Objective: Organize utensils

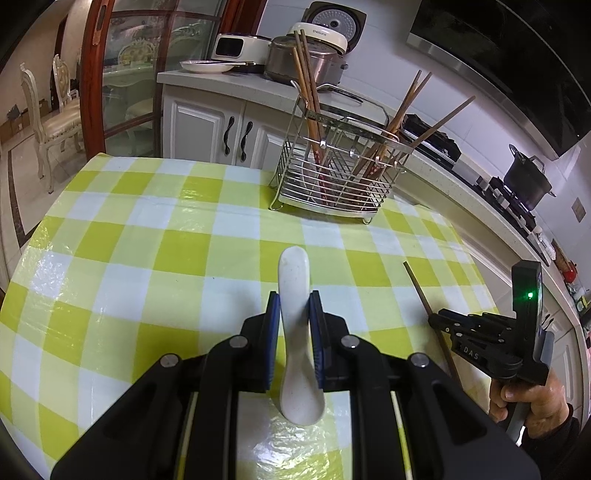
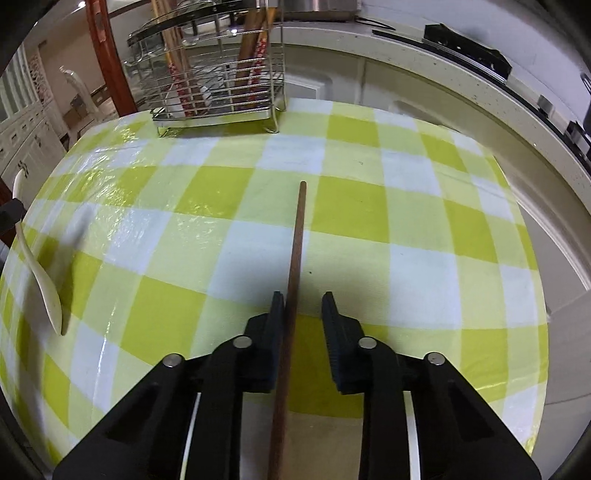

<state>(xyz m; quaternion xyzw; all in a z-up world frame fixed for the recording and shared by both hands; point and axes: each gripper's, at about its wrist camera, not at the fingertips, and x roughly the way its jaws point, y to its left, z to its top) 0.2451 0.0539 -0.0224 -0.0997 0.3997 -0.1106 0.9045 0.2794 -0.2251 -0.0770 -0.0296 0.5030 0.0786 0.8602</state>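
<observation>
Checked yellow cloth covers the bench (image 1: 147,229). Left tongs (image 1: 294,306) clamp a white spoon (image 1: 295,332) at centre. Right tongs (image 2: 303,306) stand narrow around a chopstick (image 2: 295,258), unpinched. At twelve o'clock, a rack (image 1: 332,177) holds chopsticks.

— Is any lettering being shown?
— The letters "DAS" are being displayed in pale capitals on the black body of the right gripper (image 1: 432,320), as seen from the left wrist view.
— Anything else being made out?
— A small brand word is being carried on the white lid band of the rice cooker (image 1: 325,33) on the counter. It is being read roughly as "thesuns", but the print is too small for it to be confirmed.
— And in the right wrist view?
— No readable text is being shown there.
</observation>
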